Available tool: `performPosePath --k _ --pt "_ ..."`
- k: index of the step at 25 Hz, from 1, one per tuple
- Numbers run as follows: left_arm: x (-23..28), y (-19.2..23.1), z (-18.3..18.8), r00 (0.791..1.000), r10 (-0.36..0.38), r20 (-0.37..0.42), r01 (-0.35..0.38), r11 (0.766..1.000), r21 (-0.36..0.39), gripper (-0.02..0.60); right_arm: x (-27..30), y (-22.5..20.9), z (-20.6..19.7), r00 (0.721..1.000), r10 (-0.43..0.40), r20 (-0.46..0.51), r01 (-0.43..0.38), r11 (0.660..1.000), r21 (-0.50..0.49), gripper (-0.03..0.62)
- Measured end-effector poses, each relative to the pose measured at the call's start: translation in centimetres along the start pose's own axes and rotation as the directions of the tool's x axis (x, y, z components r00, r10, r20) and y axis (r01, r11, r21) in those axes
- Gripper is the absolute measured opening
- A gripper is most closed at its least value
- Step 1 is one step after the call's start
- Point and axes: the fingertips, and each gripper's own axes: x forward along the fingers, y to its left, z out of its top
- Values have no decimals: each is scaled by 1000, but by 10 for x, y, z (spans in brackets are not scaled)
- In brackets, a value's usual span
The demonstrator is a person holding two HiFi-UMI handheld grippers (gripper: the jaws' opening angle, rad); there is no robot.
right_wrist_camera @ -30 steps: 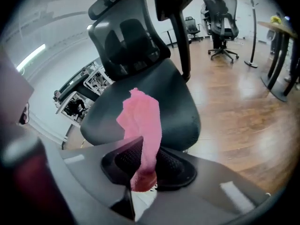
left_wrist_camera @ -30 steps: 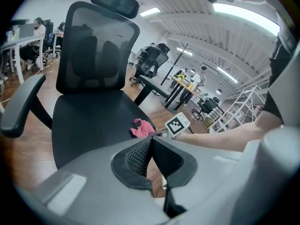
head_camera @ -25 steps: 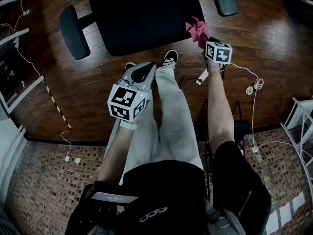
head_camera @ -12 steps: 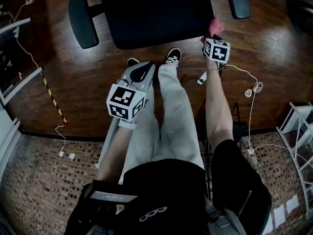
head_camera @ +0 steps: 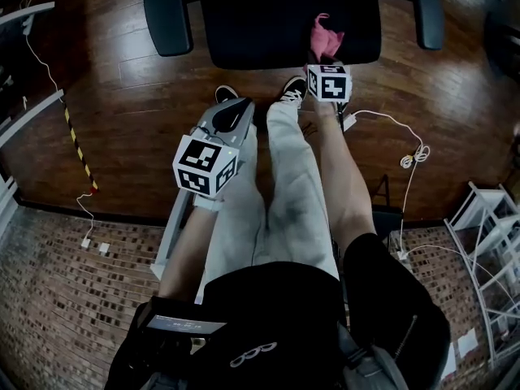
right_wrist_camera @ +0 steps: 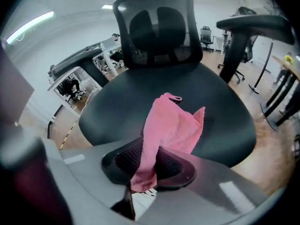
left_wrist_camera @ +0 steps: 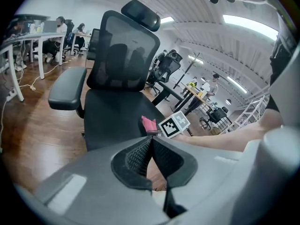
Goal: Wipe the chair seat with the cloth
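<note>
A black office chair stands in front of me, its seat dark and bare. My right gripper is shut on a pink cloth, which hangs out over the front edge of the seat, right of its middle. My left gripper is held lower, short of the seat's front edge and above the person's left leg. Its jaws are closed together with nothing between them.
The chair's armrests flank the seat, and its mesh backrest rises behind. The person's legs and shoes stand just before the seat. White cables lie on the wooden floor at right. Desks stand further off.
The right gripper with the pink cloth has moved left and onto the seat's front edge. The view has shifted so the chair sits further right. The left gripper has stayed put.
</note>
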Motion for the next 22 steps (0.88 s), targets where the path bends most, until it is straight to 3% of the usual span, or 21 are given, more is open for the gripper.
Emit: performPosePath --k 11,14,18,22 --pt "-53 54 -10 995 86 50 -83 994 -66 -11 41 182 33 972 235 -20 -236 964 -121 66" --pt "-65 66 -13 992 109 61 -103 991 -91 -11 44 224 32 940 337 -42 -340 931 -132 65" --pt "-82 71 -12 988 132 77 -123 986 -117 -11 48 273 8 863 481 -152 -501 853 -148 65" --pt "-97 67 0 984 140 111 -126 985 -121 -11 31 267 3 858 478 -189 -506 851 -142 64"
